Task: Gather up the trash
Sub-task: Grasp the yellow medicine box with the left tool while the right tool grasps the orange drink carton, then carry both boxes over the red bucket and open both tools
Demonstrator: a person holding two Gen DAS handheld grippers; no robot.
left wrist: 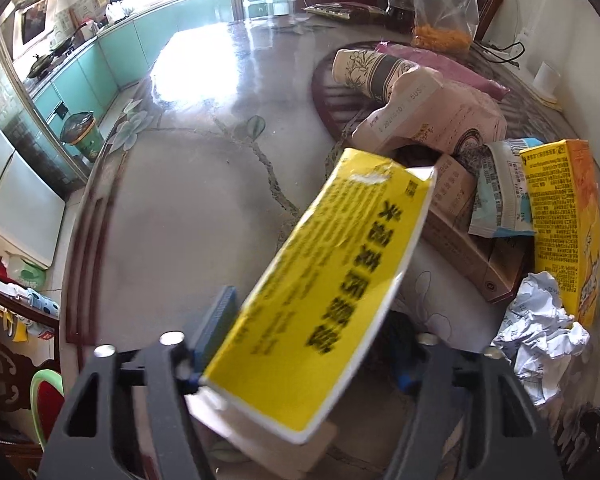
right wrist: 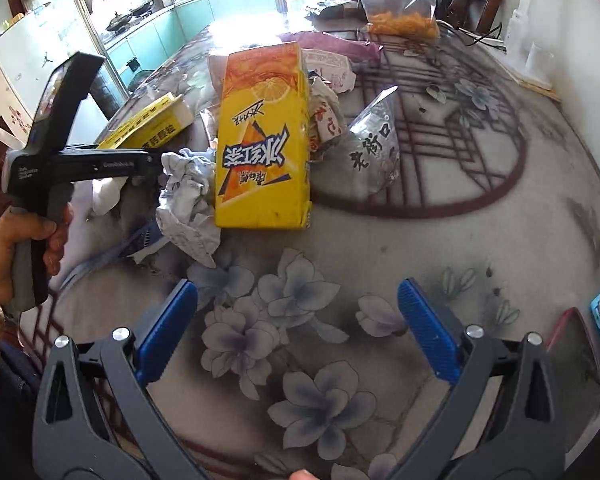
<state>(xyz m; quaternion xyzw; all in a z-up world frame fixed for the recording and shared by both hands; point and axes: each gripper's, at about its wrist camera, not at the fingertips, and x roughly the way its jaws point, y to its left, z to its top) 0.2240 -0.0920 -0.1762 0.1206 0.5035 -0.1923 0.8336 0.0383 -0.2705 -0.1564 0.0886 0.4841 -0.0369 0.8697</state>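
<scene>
Left gripper is clamping a yellow box tilted above the table beside the trash pile, seemingly by one edge, so it risks slipping, while right gripper is hovering empty, jaws apart.

The left gripper points down at a slant; its blue pads squeeze a yellow box from both sides; a hand wraps around its handle; the right gripper also tips down; its jaws stand wide apart with nothing between them.
</scene>
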